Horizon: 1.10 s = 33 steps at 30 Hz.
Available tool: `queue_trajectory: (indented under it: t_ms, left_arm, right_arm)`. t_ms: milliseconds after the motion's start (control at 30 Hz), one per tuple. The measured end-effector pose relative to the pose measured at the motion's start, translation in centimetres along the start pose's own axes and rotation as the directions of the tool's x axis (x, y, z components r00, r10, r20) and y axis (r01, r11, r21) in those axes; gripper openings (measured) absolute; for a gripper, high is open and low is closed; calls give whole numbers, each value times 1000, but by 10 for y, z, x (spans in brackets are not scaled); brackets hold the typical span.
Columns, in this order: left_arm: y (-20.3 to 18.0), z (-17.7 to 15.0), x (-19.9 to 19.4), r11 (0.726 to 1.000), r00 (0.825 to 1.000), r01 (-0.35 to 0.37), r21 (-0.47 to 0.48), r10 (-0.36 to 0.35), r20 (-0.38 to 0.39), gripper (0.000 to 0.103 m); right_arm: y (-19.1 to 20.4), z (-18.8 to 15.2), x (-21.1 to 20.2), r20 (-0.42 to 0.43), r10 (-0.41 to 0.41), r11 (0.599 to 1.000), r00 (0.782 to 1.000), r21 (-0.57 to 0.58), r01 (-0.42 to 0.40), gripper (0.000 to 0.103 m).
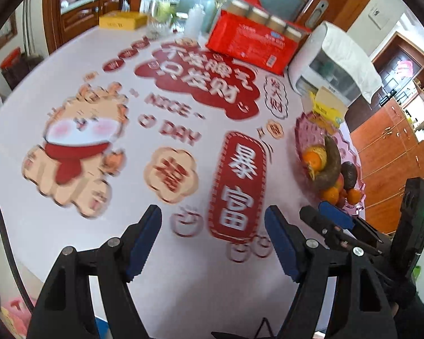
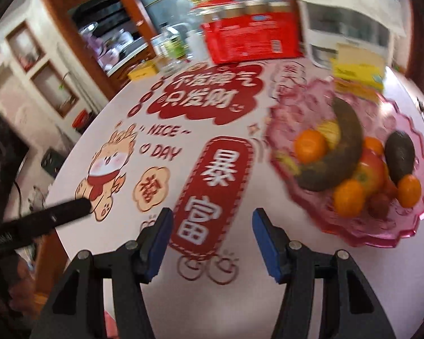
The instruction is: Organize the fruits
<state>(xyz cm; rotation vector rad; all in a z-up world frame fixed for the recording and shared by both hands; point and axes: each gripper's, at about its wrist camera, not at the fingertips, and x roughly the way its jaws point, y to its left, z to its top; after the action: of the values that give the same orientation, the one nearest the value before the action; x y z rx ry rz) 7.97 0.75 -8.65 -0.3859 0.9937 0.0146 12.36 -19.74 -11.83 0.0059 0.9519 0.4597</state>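
Observation:
A pink scalloped fruit plate sits at the table's right side; it also shows in the left wrist view. It holds a dark overripe banana, several oranges, an avocado, an apple and small red fruit. My right gripper is open and empty above the table, left of the plate. My left gripper is open and empty over the table's front. The right gripper shows in the left wrist view, beside the plate.
A red printed tablecloth covers the round table. At the back stand a red carton, a yellow box, bottles and glassware, and a white appliance. A yellow packet lies behind the plate. Wooden cabinets stand right.

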Motion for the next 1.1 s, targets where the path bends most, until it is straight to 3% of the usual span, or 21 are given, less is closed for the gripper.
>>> queue_trajectory:
  t_ms: [100, 267, 400, 600, 667, 733, 833, 1100]
  left_arm:
    - [20, 10, -21, 999, 999, 8, 50, -10, 37, 74]
    - [43, 21, -43, 991, 999, 4, 132, -10, 44, 74]
    - [51, 28, -61, 978, 999, 10, 208, -20, 46, 75]
    - [53, 31, -95, 954, 996, 3, 298, -31, 88, 87]
    - [55, 28, -106, 948, 993, 0, 317, -38, 115, 95]
    - [58, 24, -112, 947, 989, -6, 322, -42, 141, 96]
    - [60, 19, -118, 940, 986, -23, 341, -36, 164, 96]
    - [58, 12, -129, 921, 976, -80, 382, -5, 216, 102]
  right_arm:
    - [26, 0, 2, -23, -8, 999, 1000, -32, 7, 60]
    - [61, -4, -7, -35, 9, 999, 999, 43, -7, 60]
    - [84, -11, -25, -18, 13, 993, 1000, 121, -11, 67]
    - [117, -20, -57, 28, -5, 977, 1000, 212, -1, 75]
    - [131, -24, -70, 61, -31, 979, 998, 205, 18, 80]
    - [146, -29, -81, 102, -48, 981, 994, 191, 28, 84]
    - [155, -34, -84, 131, -72, 979, 989, 201, 45, 91]
    - [159, -39, -73, 78, -119, 954, 990, 284, 92, 95]
